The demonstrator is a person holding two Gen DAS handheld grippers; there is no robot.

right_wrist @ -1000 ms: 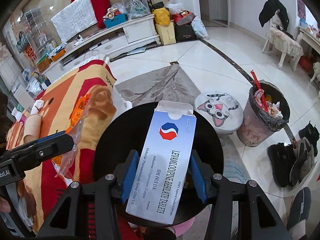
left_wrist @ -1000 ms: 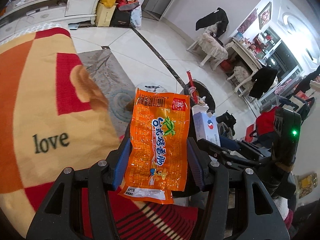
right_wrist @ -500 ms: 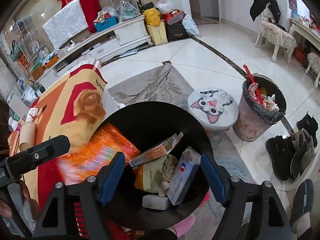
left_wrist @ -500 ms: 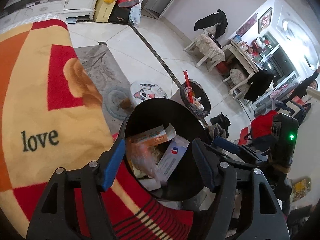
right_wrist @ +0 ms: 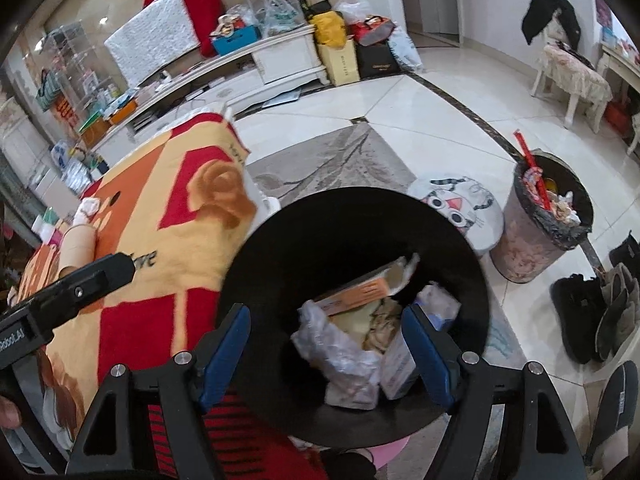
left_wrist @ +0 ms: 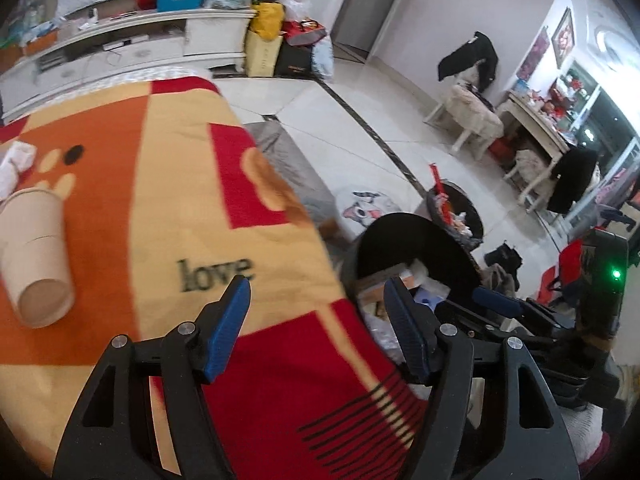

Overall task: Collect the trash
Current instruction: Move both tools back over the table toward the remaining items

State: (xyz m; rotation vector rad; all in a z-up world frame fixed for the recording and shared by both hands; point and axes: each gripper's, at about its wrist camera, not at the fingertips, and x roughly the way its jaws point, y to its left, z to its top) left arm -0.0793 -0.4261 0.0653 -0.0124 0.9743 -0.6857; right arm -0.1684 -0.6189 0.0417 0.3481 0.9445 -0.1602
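Right wrist view looks straight down into the black round bin (right_wrist: 280,240), and the trash is sitting inside it: a crinkled clear plastic wrapper (right_wrist: 340,352), an orange-and-white carton (right_wrist: 356,292) lying slantwise on top, a white medicine box (right_wrist: 396,364) standing on end, crumpled beige paper (right_wrist: 384,320) between them. The right gripper (right_wrist: 326,354) hangs just above the pile, blue ribbed pads spread wide, nothing between them. Beside the bin lies a soft blanket (right_wrist: 180,216) in orange, tan and red blocks, the word "love" printed on it.

Over on the left wrist view, the left gripper (left_wrist: 318,326) is spread wide too and holds nothing, hovering over the blanket's (left_wrist: 160,208) edge with the bin's rim (left_wrist: 404,222) just to its right. A beige paper cup (left_wrist: 36,256) lies on its side on the blanket, well off to the left, mouth toward the camera, with a crumpled white tissue (left_wrist: 14,164) beyond it. Farther out on the glossy tiled floor stand a round cat-face stool (right_wrist: 460,204) and a second waste basket (right_wrist: 544,224), lined with black plastic and heaped full.
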